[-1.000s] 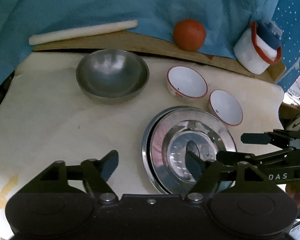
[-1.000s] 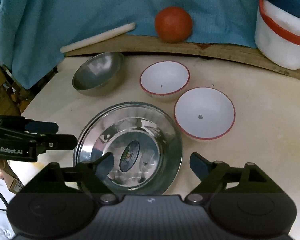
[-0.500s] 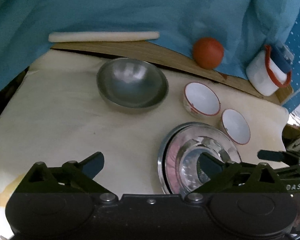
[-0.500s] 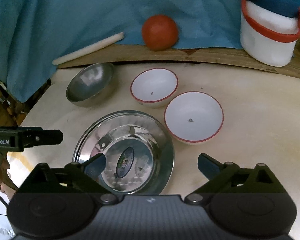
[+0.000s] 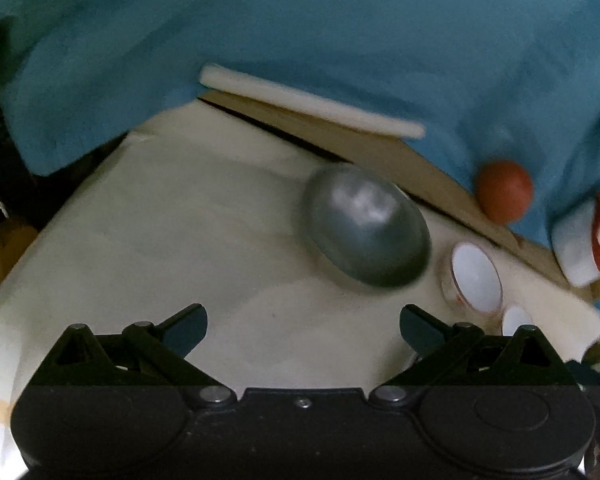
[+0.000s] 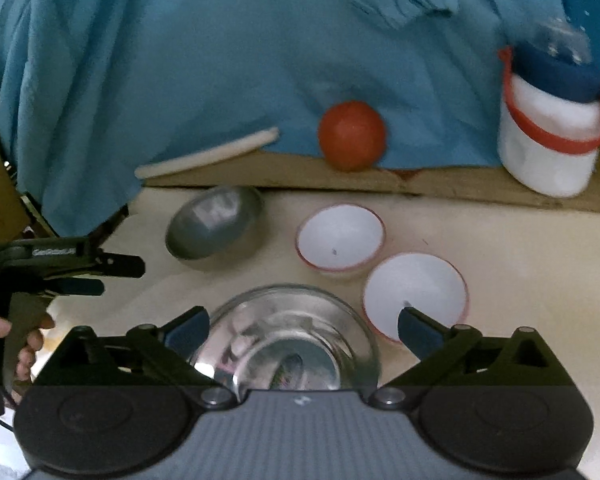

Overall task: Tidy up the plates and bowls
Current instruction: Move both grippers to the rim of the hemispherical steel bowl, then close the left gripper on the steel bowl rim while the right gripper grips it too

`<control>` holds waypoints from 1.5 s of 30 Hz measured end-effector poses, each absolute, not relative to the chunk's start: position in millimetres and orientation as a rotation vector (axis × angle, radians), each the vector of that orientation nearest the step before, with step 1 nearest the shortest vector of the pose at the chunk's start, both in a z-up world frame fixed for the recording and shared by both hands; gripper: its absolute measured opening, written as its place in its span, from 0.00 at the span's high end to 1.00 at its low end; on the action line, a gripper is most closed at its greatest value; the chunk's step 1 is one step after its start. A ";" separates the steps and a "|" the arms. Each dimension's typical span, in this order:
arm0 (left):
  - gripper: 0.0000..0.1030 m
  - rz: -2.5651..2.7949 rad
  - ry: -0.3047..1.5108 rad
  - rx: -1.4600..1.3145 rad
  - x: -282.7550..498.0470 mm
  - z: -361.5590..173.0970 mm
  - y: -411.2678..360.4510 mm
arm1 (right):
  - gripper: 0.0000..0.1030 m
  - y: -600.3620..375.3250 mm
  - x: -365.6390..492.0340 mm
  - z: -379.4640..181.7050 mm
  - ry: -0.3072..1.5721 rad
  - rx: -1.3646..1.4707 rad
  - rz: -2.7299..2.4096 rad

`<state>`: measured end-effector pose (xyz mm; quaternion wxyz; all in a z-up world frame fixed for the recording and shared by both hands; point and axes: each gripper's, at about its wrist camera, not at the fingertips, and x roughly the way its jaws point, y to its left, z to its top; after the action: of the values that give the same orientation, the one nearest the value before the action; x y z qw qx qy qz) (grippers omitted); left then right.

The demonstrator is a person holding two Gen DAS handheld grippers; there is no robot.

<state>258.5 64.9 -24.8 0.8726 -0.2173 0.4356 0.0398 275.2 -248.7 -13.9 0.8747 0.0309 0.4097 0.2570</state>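
Stacked shiny steel plates point(image 6: 288, 336) lie on the cream table, straight below my right gripper point(image 6: 302, 326). That gripper is open, and nothing touches its pads. Two white red-rimmed bowls point(image 6: 340, 238) point(image 6: 416, 292) stand just right of the plates. A dull steel bowl point(image 6: 216, 228) sits behind them to the left. My left gripper point(image 5: 302, 322) is open over bare tabletop, with the steel bowl point(image 5: 364, 232) ahead to its right and a white bowl point(image 5: 476, 276) further right. The right wrist view shows the left gripper point(image 6: 120, 277) at the left edge, held by a hand point(image 6: 28, 344).
A wooden ledge at the back carries a red ball point(image 6: 352, 134), a white stick point(image 6: 208, 154) and a white jar with a red band point(image 6: 552, 136). Blue cloth point(image 6: 220, 60) hangs behind it. The table's left edge point(image 5: 80, 184) drops off beside the left gripper.
The left gripper swung left away from the plate stack, which left its view, and its view rolled. Both grippers' jaws opened wider. The right wrist view tilted up, so the plates sit lower.
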 end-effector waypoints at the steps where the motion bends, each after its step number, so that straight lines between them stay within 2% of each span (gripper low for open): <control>1: 0.01 0.085 0.903 -0.458 262.2 -24.9 68.2 | 0.01 -244.1 278.2 -12.7 0.847 0.061 0.543; 11: 0.01 0.072 0.891 -0.437 311.3 -34.8 90.7 | 0.12 -181.2 332.5 -4.4 0.782 0.021 0.572; 15: 0.01 0.039 0.914 -0.411 324.2 -42.1 92.7 | 0.21 -156.1 354.6 -11.0 0.782 -0.038 0.580; 19: 0.06 0.011 0.939 -0.389 326.5 -48.4 93.7 | 0.37 -140.3 370.0 -24.1 0.801 -0.077 0.578; 25: 0.11 -0.024 0.964 -0.396 329.7 -54.7 95.3 | 0.50 -121.7 382.3 -46.4 0.869 -0.087 0.576; 30: 0.28 -0.081 0.971 -0.419 330.8 -57.8 97.3 | 0.63 -113.5 383.3 -57.5 0.905 -0.103 0.572; 33: 0.42 -0.124 0.958 -0.440 329.5 -59.2 97.1 | 0.74 -110.9 382.8 -61.9 0.926 -0.096 0.576; 35: 0.58 -0.142 0.960 -0.442 329.0 -61.3 95.1 | 0.78 -110.5 380.9 -63.7 0.936 -0.099 0.569; 36: 0.61 -0.146 0.964 -0.441 328.0 -62.6 93.8 | 0.81 -111.4 380.2 -63.0 0.936 -0.104 0.565; 38: 0.70 -0.147 0.963 -0.448 324.9 -64.6 93.3 | 0.80 -112.2 377.6 -62.8 0.937 -0.101 0.566; 45: 0.74 -0.139 0.964 -0.462 310.2 -63.7 96.1 | 0.80 -115.0 366.3 -59.5 0.957 -0.079 0.595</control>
<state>310.2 96.1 -63.7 0.8583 -0.2201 0.4588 -0.0661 366.3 -115.0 -59.5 0.8446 -0.0375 0.4536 0.2819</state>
